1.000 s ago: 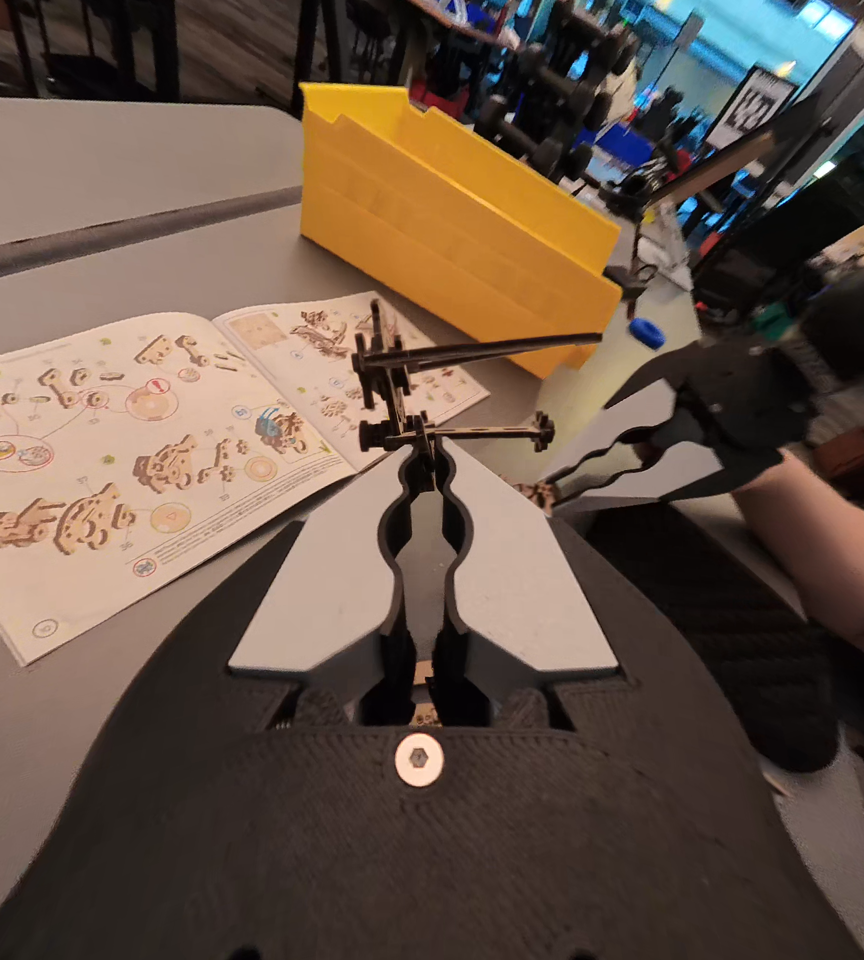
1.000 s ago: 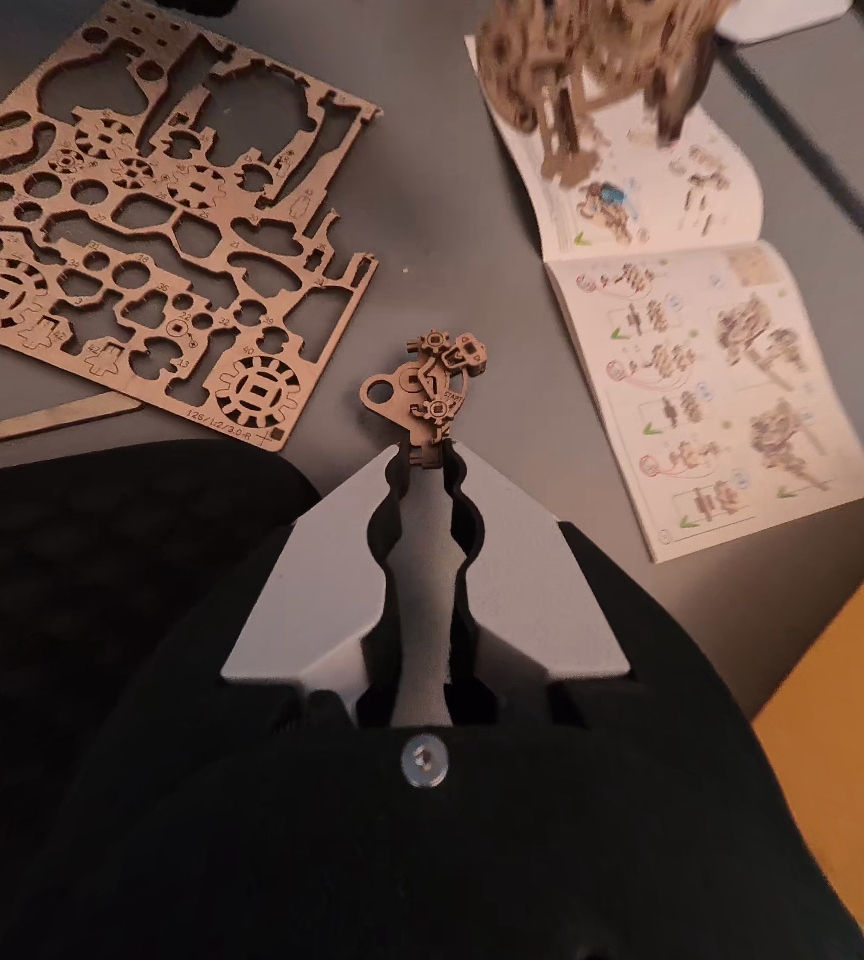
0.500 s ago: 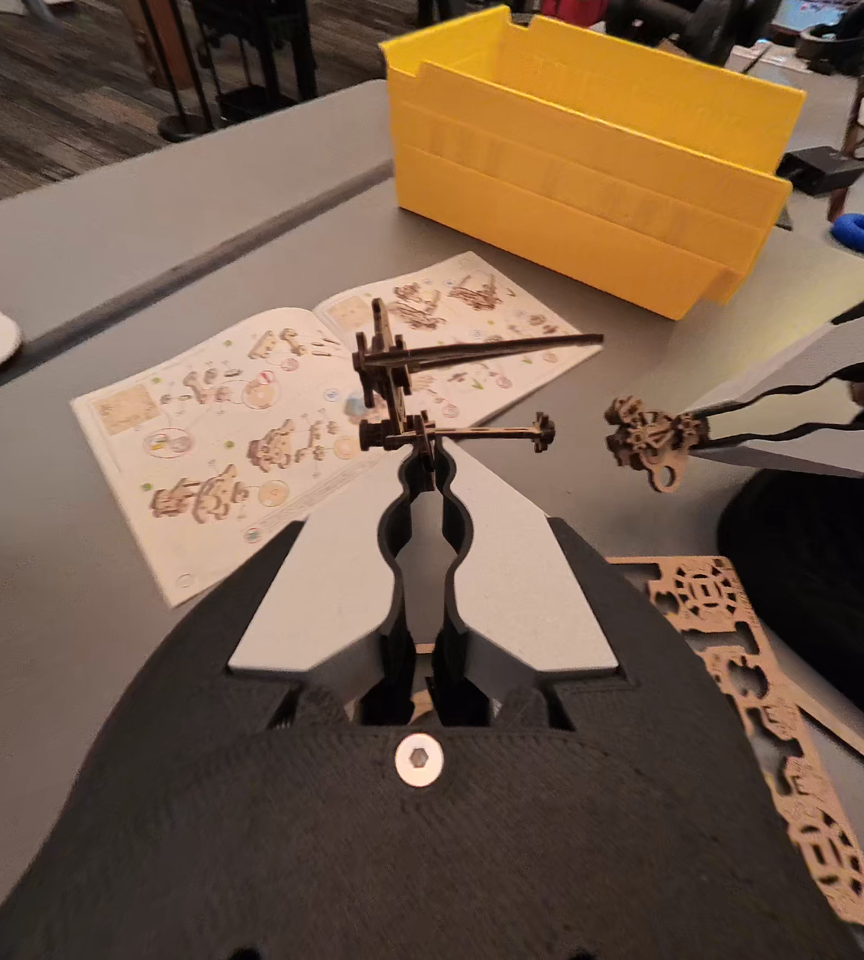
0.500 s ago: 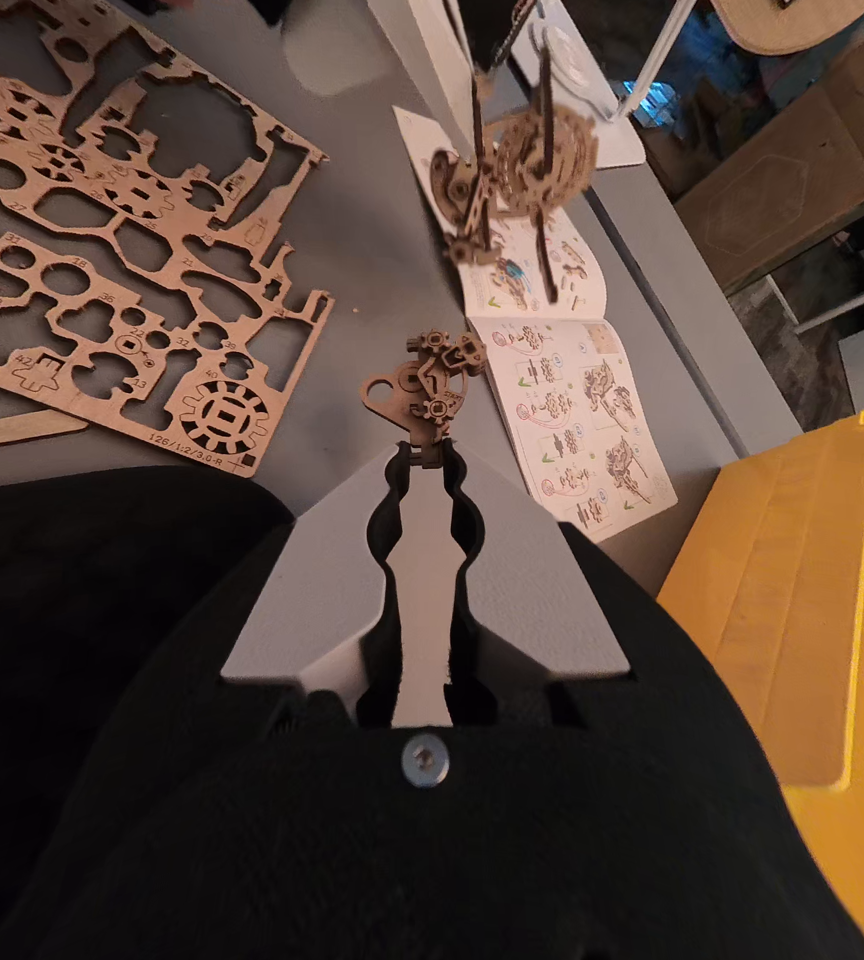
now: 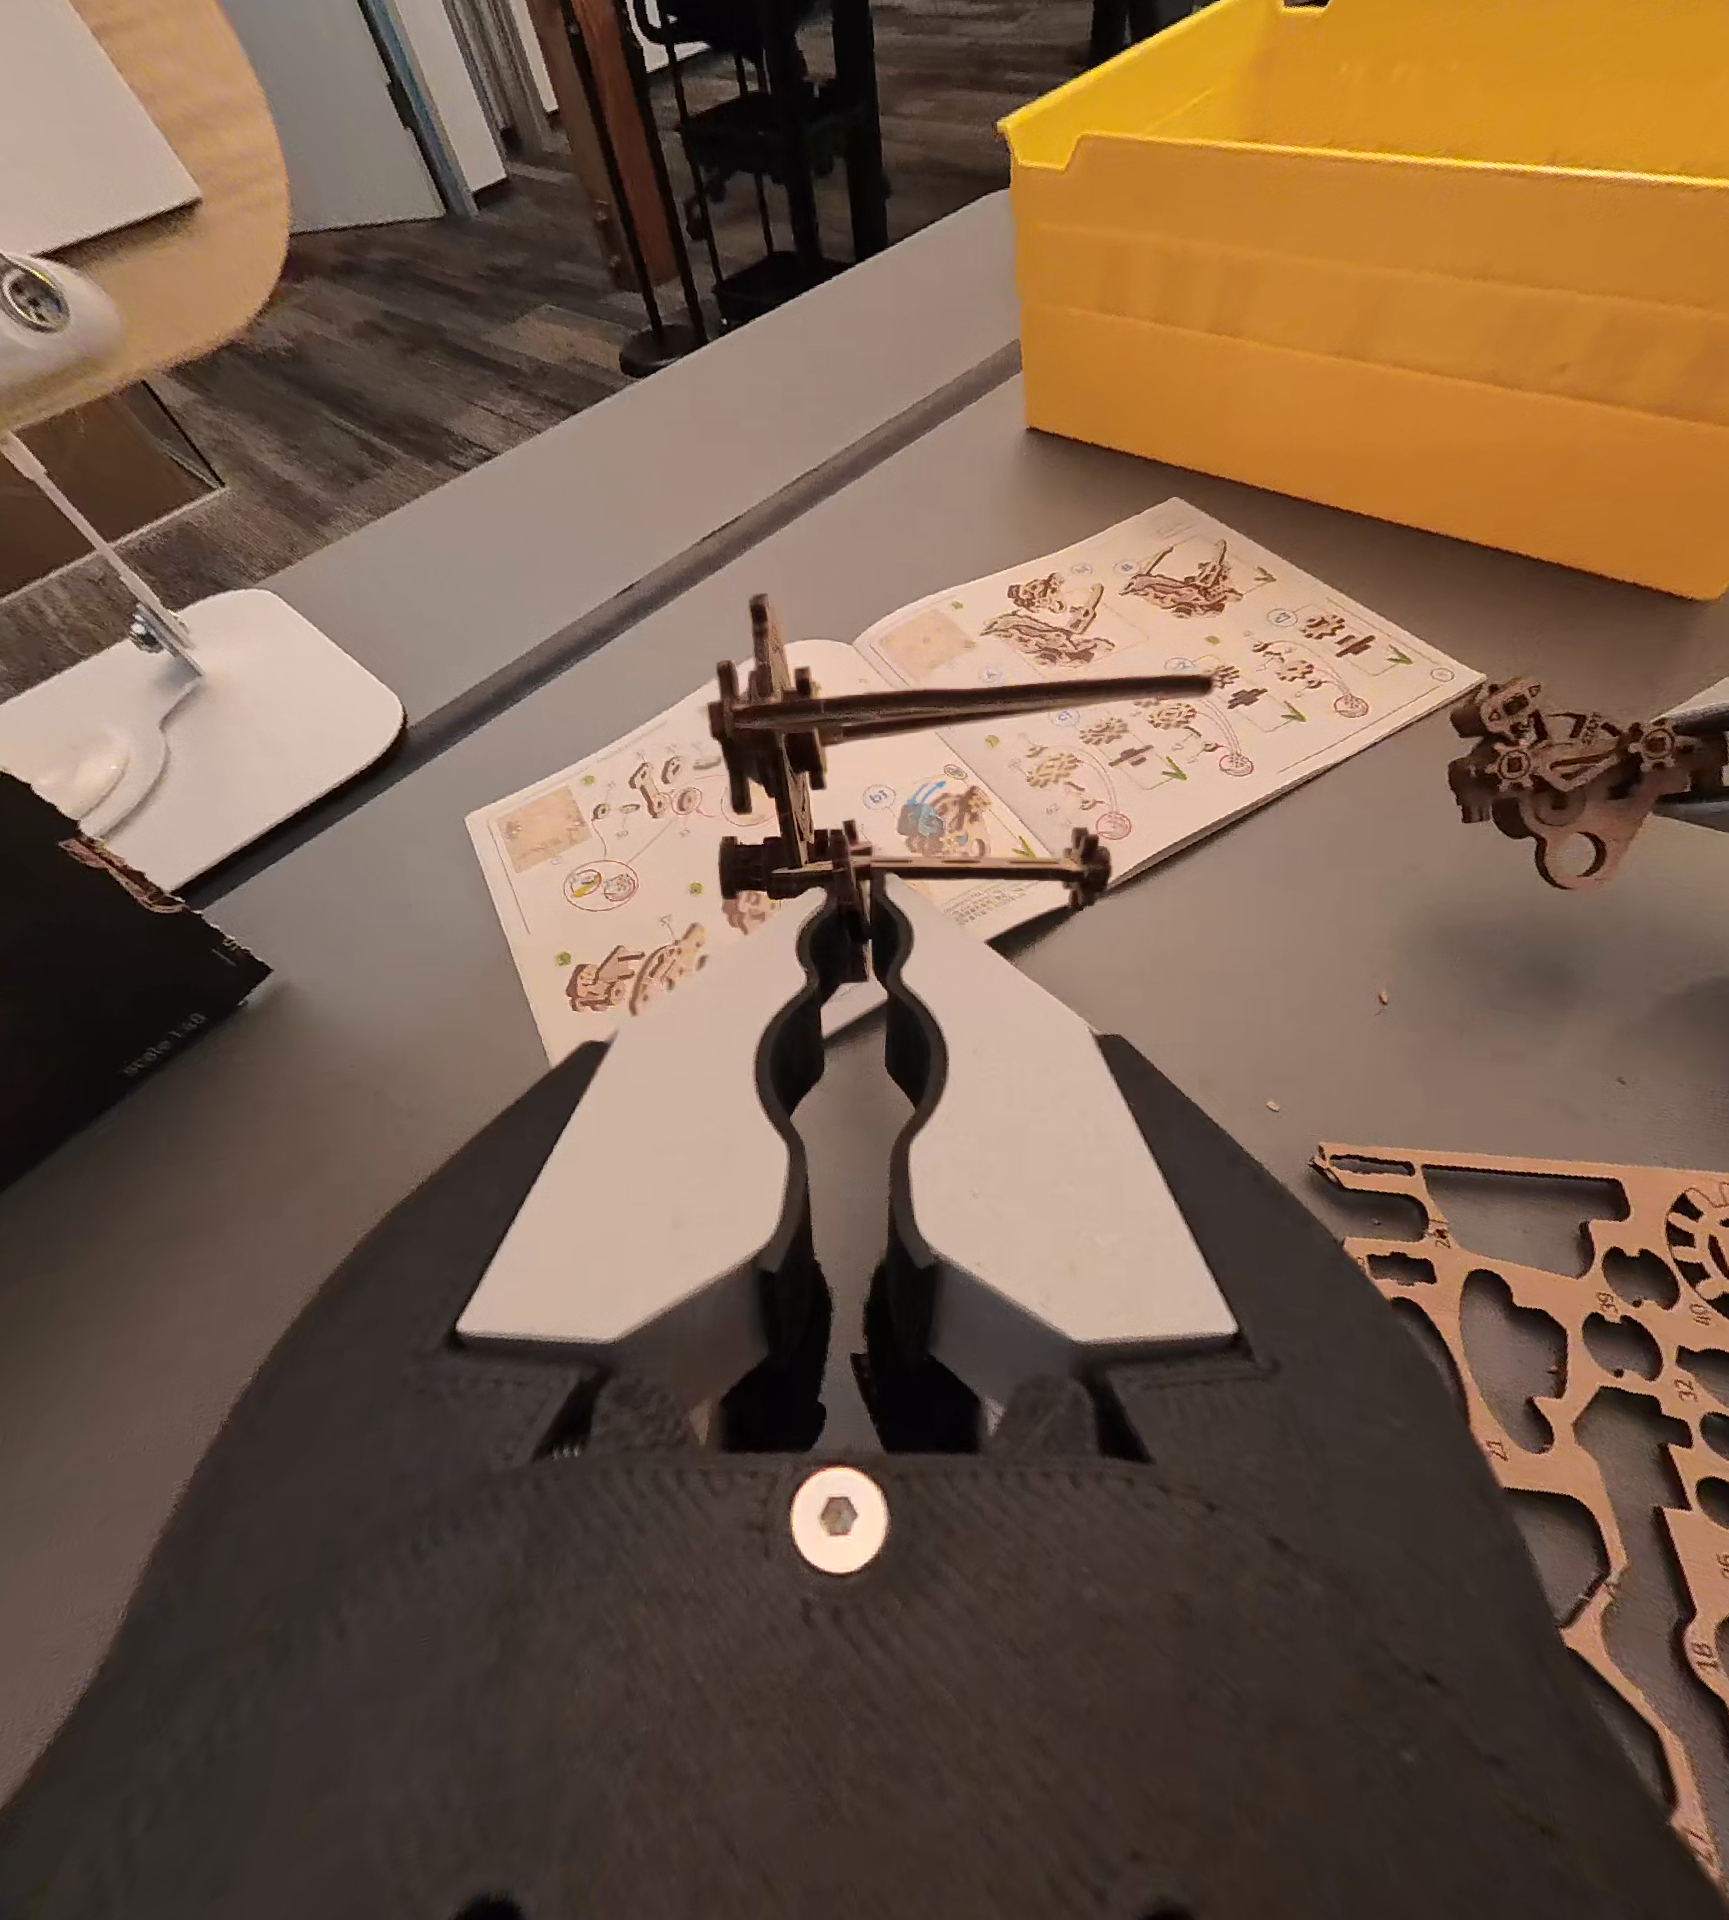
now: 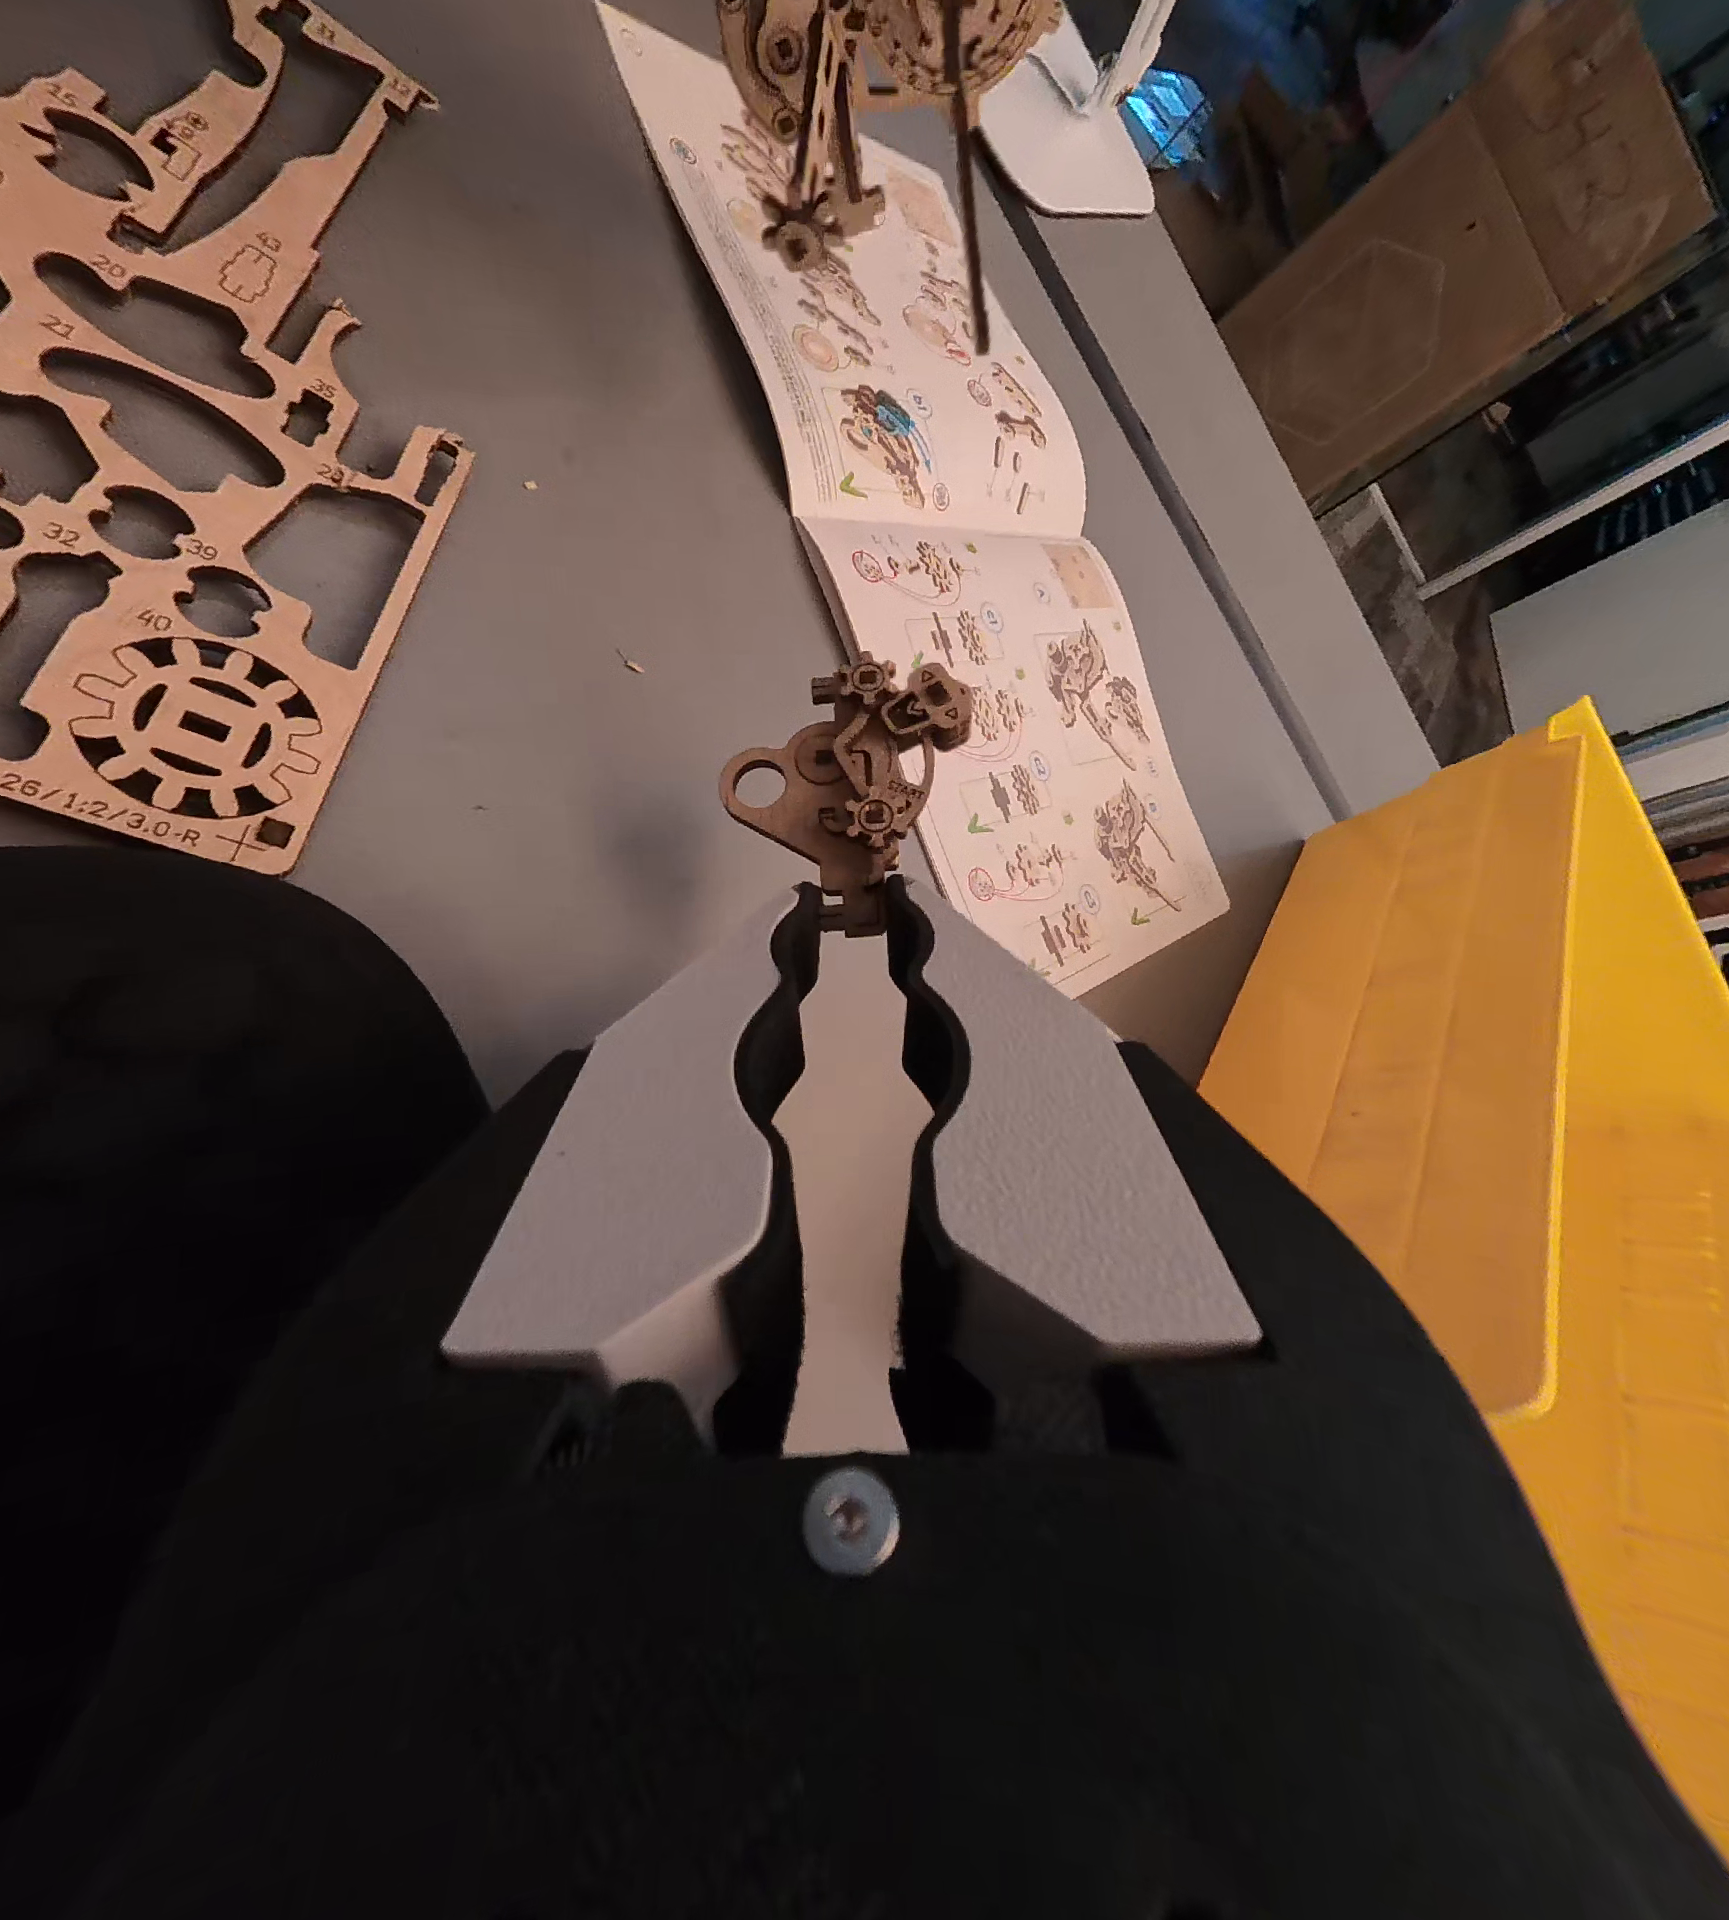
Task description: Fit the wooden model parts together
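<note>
- The wooden axle assembly (image 5: 844, 774) sits pinched at the tip of the left gripper (image 5: 847, 935), whose jaws are drawn narrow on the assembly's lower hub. Two thin rods run out of it toward three o'clock, the upper one the longer.
- The small geared piece (image 6: 855, 774) is clamped by its bottom tab in the right gripper (image 6: 847, 906), jaws closed narrow on it, the piece standing up toward twelve o'clock in that gripper's own view with its round eyelet at nine o'clock.
- The relation that matters: from the left gripper the geared piece (image 5: 1566, 774) hangs at about three o'clock, well apart from the rod tips and roughly level with the gap between the two rods. The rods' long axis points nearly straight at it, so I judge the right gripper would do the travelling, sliding its piece onto a rod end.
- From the right gripper, the assembly (image 6: 818, 135) shows at twelve o'clock, near the top edge and partly cut off.
- Against a second ago, the left view has swung: the yellow bin (image 5: 1411, 312) now lies at one o'clock instead of straight ahead, and the geared piece shows clear of the table.
- Beneath both lie the open instruction booklet (image 5: 995, 790), the punched-out wooden parts sheet (image 5: 1618, 1403) at four o'clock, a dark box (image 5: 29, 987) at nine o'clock, and a white stand base (image 5: 216, 717) on the grey table (image 5: 1255, 987).
</note>
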`<state>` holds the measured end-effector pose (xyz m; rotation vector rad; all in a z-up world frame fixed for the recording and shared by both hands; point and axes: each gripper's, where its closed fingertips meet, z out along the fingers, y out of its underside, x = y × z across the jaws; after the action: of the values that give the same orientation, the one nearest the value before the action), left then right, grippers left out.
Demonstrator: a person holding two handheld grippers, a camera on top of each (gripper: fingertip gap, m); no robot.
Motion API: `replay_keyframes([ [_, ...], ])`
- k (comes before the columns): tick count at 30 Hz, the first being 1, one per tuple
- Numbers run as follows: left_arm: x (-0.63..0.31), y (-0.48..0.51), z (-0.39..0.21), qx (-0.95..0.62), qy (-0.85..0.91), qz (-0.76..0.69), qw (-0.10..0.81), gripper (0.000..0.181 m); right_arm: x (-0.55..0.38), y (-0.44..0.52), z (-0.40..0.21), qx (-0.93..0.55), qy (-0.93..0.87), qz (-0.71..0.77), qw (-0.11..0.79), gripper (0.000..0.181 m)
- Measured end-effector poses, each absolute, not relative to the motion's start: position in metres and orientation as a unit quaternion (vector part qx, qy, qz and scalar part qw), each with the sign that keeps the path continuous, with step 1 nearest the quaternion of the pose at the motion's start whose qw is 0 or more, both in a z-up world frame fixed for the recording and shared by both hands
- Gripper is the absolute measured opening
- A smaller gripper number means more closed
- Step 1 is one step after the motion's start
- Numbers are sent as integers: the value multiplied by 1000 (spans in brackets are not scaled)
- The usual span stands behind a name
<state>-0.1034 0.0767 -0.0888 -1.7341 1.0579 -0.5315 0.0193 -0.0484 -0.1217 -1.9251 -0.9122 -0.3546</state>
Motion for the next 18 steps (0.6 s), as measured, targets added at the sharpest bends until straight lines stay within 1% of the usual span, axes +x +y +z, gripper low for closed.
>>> replay_keyframes([
  [18, -106, 81, -95, -726, 431, -215, 491, 2, 24, -45, -114, -775, -349, -127, 512, 12],
])
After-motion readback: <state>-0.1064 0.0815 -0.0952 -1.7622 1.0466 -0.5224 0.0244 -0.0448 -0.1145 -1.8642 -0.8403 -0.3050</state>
